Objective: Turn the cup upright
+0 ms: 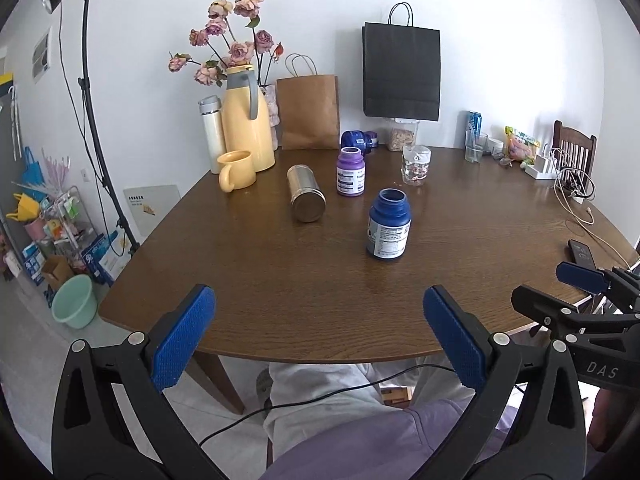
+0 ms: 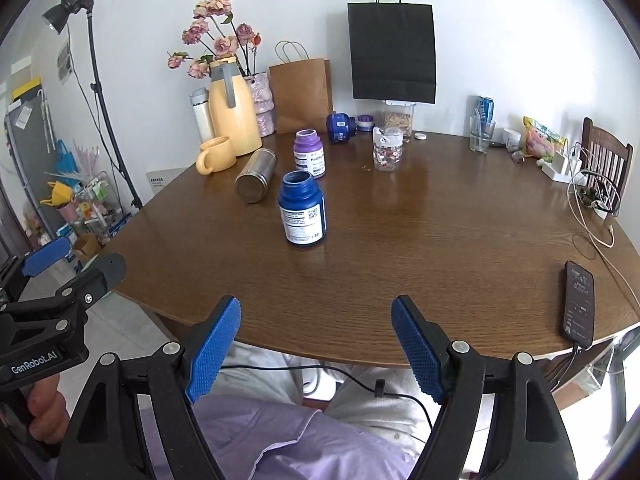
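A steel cup (image 1: 306,199) (image 2: 256,181) lies on its side on the brown table (image 1: 320,288) (image 2: 400,260), its flat base turned towards me. My left gripper (image 1: 320,340) hangs open over the table's near edge, well short of the cup, with nothing between its blue pads (image 1: 182,340). My right gripper (image 2: 316,350) is open too, also at the near edge, with the cup far ahead to its left. Each gripper shows at the side of the other's view.
An open blue bottle (image 1: 388,226) (image 2: 302,210) stands nearest, with a purple bottle (image 1: 350,172) (image 2: 309,154) behind it. A yellow mug (image 1: 236,170) and jug (image 1: 244,120) stand at the back left. A phone (image 2: 579,304) and cables lie at the right edge.
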The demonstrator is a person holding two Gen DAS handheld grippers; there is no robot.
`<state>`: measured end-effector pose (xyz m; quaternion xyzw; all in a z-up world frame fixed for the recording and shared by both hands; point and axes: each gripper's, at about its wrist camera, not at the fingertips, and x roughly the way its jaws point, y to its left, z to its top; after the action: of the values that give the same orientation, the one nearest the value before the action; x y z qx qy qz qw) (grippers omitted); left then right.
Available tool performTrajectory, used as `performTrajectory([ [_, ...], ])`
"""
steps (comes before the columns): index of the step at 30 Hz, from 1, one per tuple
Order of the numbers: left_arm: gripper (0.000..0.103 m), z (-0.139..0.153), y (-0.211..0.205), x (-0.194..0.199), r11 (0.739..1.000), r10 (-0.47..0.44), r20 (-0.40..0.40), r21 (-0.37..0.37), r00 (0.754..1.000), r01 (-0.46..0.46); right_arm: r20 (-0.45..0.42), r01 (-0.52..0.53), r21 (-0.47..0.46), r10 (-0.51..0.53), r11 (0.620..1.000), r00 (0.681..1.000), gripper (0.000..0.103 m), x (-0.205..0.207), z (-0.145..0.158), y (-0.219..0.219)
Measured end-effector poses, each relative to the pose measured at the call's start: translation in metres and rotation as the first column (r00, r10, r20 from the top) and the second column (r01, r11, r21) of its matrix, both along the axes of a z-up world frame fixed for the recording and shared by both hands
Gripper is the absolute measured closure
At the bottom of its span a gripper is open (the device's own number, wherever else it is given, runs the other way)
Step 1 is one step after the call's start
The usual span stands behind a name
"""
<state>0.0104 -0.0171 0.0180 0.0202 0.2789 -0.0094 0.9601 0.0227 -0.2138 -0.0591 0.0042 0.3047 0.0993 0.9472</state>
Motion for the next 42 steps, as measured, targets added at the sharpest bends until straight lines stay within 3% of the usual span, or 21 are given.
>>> performTrajectory([
  [42, 0.000, -0.0008, 0.0081, 0.0014, 1.000, 0.006, -0.004, 0.004, 1.000, -0.006, 0.017, 0.000, -0.012, 0.000, 1.000, 1.000, 0.022, -0.0016, -0.0002, -0.0010],
])
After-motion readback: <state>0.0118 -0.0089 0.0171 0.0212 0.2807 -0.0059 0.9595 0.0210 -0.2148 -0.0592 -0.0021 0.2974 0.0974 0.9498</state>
